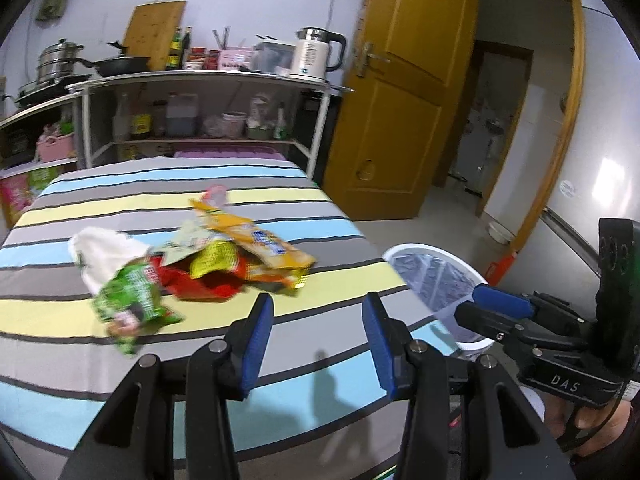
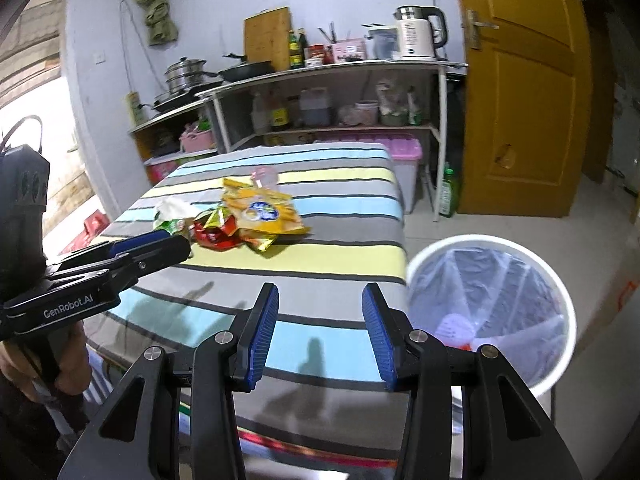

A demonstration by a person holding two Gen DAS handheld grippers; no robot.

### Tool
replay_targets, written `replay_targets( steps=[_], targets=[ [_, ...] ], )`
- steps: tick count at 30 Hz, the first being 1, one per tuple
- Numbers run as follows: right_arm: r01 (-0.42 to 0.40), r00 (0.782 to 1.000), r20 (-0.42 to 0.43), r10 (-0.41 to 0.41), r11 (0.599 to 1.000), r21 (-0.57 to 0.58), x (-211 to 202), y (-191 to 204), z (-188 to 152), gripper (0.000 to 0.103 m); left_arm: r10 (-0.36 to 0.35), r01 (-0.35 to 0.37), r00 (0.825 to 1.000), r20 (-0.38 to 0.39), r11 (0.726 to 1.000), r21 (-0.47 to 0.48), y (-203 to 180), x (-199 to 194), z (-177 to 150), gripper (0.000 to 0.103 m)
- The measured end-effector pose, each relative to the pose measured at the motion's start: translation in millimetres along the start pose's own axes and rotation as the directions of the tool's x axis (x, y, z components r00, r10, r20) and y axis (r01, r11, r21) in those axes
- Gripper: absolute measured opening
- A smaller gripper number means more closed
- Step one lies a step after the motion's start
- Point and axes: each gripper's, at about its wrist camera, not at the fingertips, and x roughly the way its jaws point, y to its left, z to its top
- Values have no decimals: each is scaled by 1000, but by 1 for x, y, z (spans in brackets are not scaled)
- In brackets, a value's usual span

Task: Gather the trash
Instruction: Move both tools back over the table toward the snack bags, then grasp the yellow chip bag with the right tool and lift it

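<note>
We see the trash as a loose heap of snack wrappers (image 1: 224,264) lying near the middle of the striped worktop (image 1: 120,368): a yellow-orange packet (image 2: 262,212) on top, a red wrapper (image 2: 214,236) under it, a green wrapper (image 1: 134,300) and a crumpled white tissue (image 1: 102,254) at the heap's left end, and a small clear pinkish piece (image 2: 266,176) at the far side. Nothing grips any of it. Our left tool (image 1: 318,340) hangs over the near part of the worktop with its blue pads apart and nothing between them, pointing toward the heap. Our right tool (image 2: 320,334) likewise stands apart and empty, over the near right corner of the worktop. Just beside that corner, on the floor, stands a white bin (image 2: 560,280) lined with a clear bag, with a few scraps at its bottom. Beyond the worktop a white shelf rack (image 2: 332,70) carries an electric kettle (image 2: 418,32), a pan and bottles, and a yellow wooden door (image 1: 404,92) stands to the right.
</note>
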Motion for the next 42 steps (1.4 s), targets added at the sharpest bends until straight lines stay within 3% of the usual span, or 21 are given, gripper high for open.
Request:
replay_targets(
  steps=[10,24,42],
  targets=[
    [-36,999,-24,34,998,-59,20,27,6,46,97,-96,995,9,993,-61,44,-17,-11,48],
    [-62,997,-47,56,989,-136,58,54,24,52,226,-225,974,-13,958,-176,105,-18,-17,60],
    [-87,993,-89,73,981,-172,106,66,42,52,204,-240,965,-165,941,-241,127,36,-11,71]
  ],
)
